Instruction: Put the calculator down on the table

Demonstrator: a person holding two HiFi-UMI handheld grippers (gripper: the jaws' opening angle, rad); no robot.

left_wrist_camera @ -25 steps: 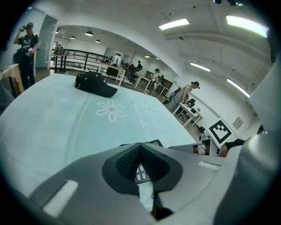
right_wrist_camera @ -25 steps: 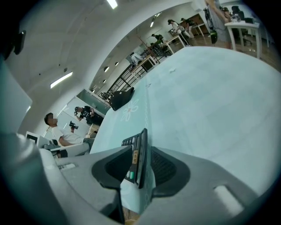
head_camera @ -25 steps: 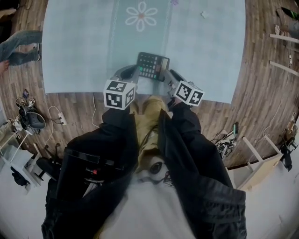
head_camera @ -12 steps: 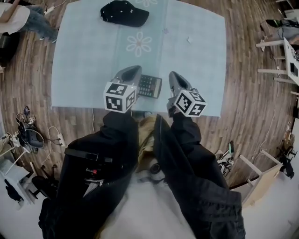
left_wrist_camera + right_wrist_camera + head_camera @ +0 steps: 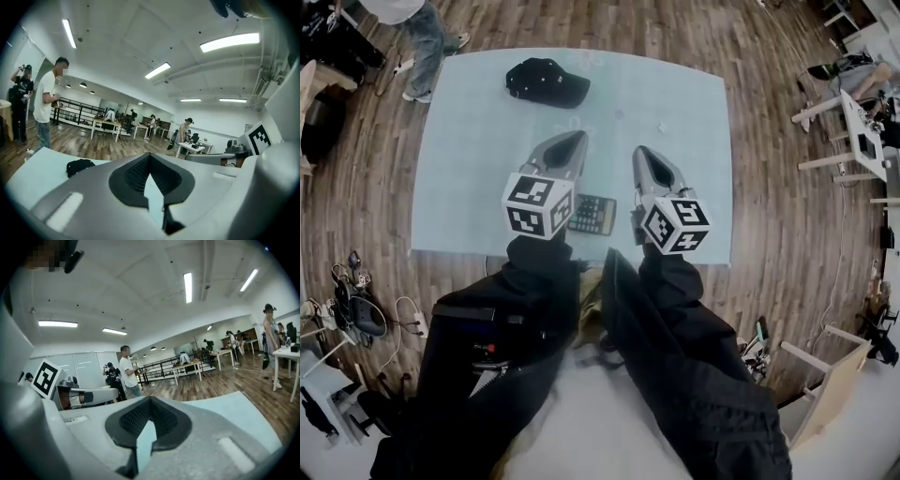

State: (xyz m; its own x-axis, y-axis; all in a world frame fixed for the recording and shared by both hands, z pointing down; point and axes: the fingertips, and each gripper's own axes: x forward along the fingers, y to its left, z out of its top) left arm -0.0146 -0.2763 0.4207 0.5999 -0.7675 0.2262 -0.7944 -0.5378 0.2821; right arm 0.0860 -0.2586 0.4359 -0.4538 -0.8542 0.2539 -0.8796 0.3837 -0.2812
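Dark rectangular calculator [image 5: 592, 215] lies flat on pale blue tabletop [image 5: 469, 141]; left hand-held gripper [image 5: 572, 142] and right hand-held gripper [image 5: 643, 156] closed, empty.

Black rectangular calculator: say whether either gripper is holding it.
No, the calculator lies flat on the pale blue table, with the left gripper and right gripper both shut and empty.

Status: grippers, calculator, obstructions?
Left gripper shut, empty; right gripper just closed, empty. Calculator flat on table, released. Cap far side, nothing blocking.
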